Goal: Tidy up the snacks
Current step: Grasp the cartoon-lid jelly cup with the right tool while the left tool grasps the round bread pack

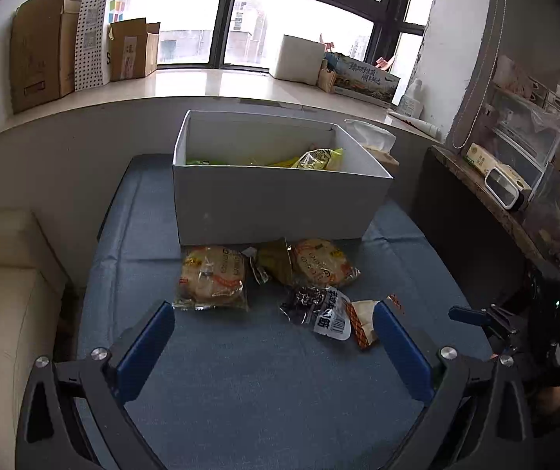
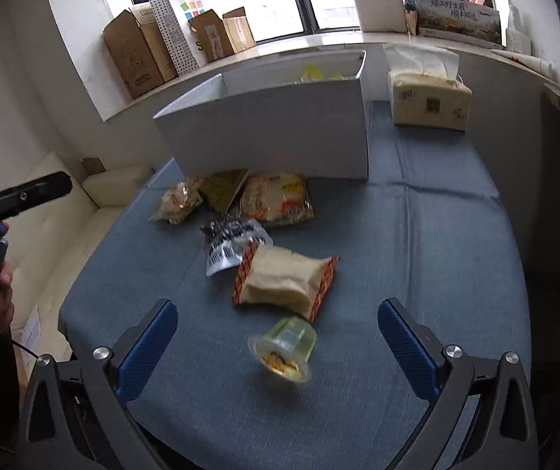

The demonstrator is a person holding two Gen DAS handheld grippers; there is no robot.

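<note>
A white box (image 1: 280,203) stands on the blue table with yellow and green snack packs (image 1: 315,158) inside; it also shows in the right wrist view (image 2: 272,133). Loose snacks lie before it: two bread packs (image 1: 213,278) (image 1: 323,262), a dark pack (image 1: 276,260), a clear black-and-white pack (image 1: 319,311) and a beige pack with orange ends (image 2: 286,278). A small jelly cup (image 2: 284,348) lies on its side just ahead of my right gripper (image 2: 278,315). My left gripper (image 1: 274,315) is open and empty, short of the packs. My right gripper is open and empty.
A tissue box (image 2: 429,98) stands right of the white box. Cardboard boxes and a dotted bag (image 1: 92,35) line the windowsill. A cream sofa (image 1: 2,293) is left of the table; a cluttered shelf (image 1: 515,180) is to the right.
</note>
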